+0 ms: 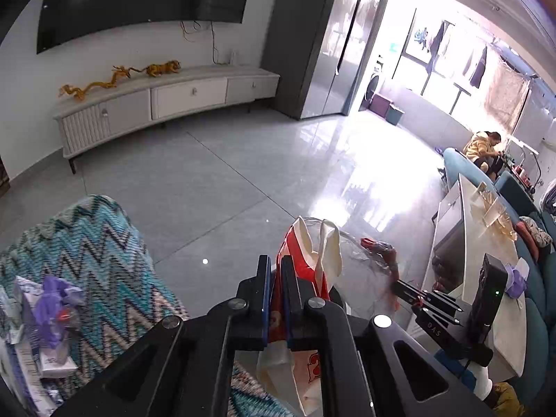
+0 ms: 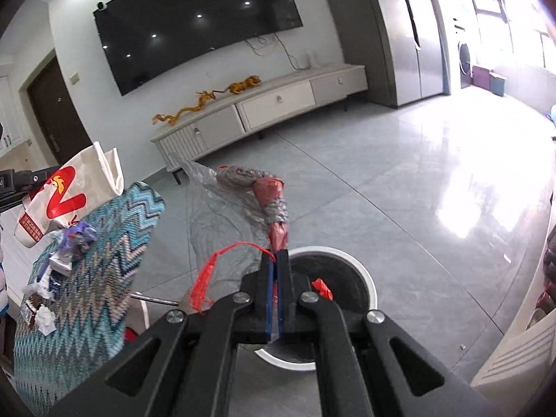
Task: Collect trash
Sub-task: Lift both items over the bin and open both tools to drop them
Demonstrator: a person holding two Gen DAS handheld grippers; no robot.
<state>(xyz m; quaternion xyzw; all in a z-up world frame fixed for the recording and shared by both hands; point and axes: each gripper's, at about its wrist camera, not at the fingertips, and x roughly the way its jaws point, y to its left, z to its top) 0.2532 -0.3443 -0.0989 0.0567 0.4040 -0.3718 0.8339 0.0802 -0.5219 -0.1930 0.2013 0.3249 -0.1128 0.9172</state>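
My left gripper point(image 1: 275, 267) is shut on a white and red paper bag point(image 1: 305, 253), whose top stands up past the fingertips. In the right wrist view that bag point(image 2: 69, 191) hangs at the left edge, over the zigzag-patterned cover point(image 2: 90, 264). My right gripper point(image 2: 277, 260) is shut on a clear plastic bag point(image 2: 226, 215) with a red drawstring and a twisted red neck. It hangs over a round white-rimmed bin point(image 2: 365, 278) on the floor. The clear bag point(image 1: 368, 260) also shows in the left wrist view, with my right gripper point(image 1: 403, 286) behind it.
Loose trash lies on the zigzag cover point(image 1: 104, 260): a purple wrapper point(image 1: 55, 299), tissues and packets point(image 2: 45, 316). A white TV cabinet point(image 2: 264, 111) and a grey fridge point(image 1: 333, 52) stand across the tiled floor. A white coffee table point(image 1: 486, 243), a teal sofa and a seated person point(image 1: 484, 146) are at right.
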